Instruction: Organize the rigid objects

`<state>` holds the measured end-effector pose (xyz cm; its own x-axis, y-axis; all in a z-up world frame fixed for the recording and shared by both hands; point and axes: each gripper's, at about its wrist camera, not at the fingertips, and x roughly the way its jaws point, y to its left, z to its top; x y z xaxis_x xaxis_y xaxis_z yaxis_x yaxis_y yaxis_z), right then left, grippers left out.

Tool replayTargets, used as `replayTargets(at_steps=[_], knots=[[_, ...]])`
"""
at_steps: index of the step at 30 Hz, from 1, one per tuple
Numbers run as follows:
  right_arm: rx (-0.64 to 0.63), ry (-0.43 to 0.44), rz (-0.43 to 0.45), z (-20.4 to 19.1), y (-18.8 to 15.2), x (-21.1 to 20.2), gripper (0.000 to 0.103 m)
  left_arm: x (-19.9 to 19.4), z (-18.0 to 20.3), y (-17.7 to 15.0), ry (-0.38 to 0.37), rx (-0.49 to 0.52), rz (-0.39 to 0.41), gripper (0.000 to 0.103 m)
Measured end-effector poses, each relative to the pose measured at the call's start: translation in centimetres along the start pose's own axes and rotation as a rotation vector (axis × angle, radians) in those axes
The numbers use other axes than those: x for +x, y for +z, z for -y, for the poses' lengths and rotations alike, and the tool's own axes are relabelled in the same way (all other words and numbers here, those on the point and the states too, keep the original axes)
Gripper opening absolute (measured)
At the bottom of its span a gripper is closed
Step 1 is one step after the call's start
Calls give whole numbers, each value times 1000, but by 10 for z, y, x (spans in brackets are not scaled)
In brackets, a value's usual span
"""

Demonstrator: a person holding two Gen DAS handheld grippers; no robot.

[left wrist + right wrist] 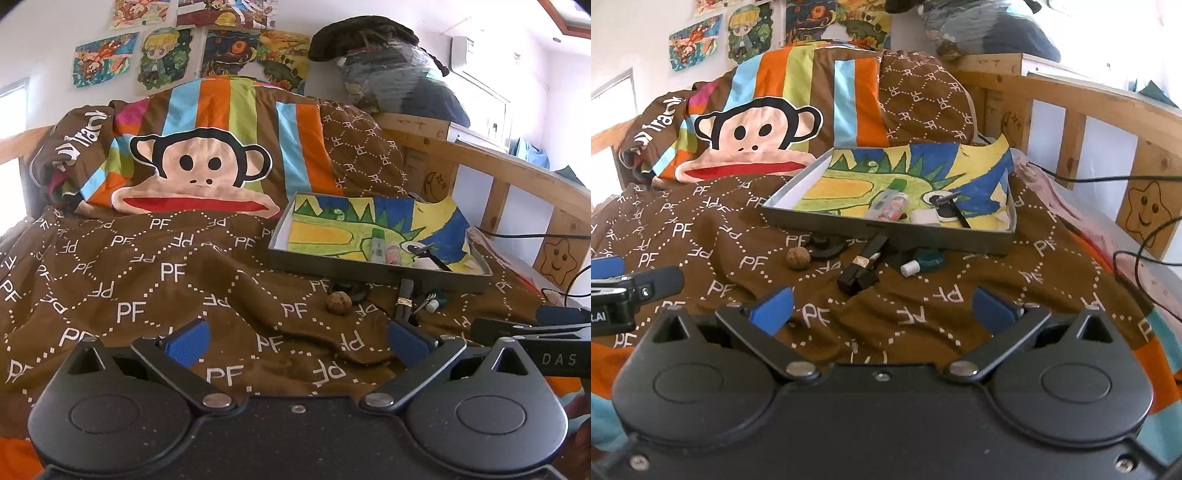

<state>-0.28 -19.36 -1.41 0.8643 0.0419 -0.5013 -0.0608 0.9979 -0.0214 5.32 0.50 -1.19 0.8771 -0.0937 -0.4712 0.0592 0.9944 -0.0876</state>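
Note:
A grey tray (886, 230) lined with a colourful drawing rests on the brown quilt; inside lie a green-capped tube (886, 201), a small white roll (923, 217) and a black key-like piece (951, 206). In front of the tray lie a walnut (798, 257), a black gold-banded bar (862, 266), dark curved pieces (827, 248) and a teal item with a white cap (923, 260). My right gripper (884, 306) hovers open just short of them, empty. My left gripper (295, 338) is open and empty, with the walnut (338, 302) and tray (376, 275) ahead to its right.
The brown "PF" quilt (147, 280) is rumpled, with a monkey-print pillow (195, 166) behind. A wooden bed rail (1108, 107) runs along the right, and black cables (1137, 254) cross the pink sheet. Bags pile on the headboard corner (399, 70).

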Motion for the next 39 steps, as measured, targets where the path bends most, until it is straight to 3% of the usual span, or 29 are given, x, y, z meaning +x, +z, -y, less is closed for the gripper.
replayTargets(at_steps=[8, 20, 31, 35, 39], knots=[[-61, -7, 39, 4, 21, 28, 103, 20, 4, 10, -16, 57, 42, 102], [-49, 17, 11, 12, 29, 66, 103, 66, 9, 20, -38, 178, 58, 102], [-92, 20, 3, 7, 31, 87, 103, 82, 1, 15, -43, 136, 26, 102], [-129, 54, -36, 4, 31, 100, 103, 94, 4, 18, -42, 143, 33, 102], [-179, 103, -94, 0, 26, 117, 103, 114, 14, 22, -40, 245, 26, 102]])
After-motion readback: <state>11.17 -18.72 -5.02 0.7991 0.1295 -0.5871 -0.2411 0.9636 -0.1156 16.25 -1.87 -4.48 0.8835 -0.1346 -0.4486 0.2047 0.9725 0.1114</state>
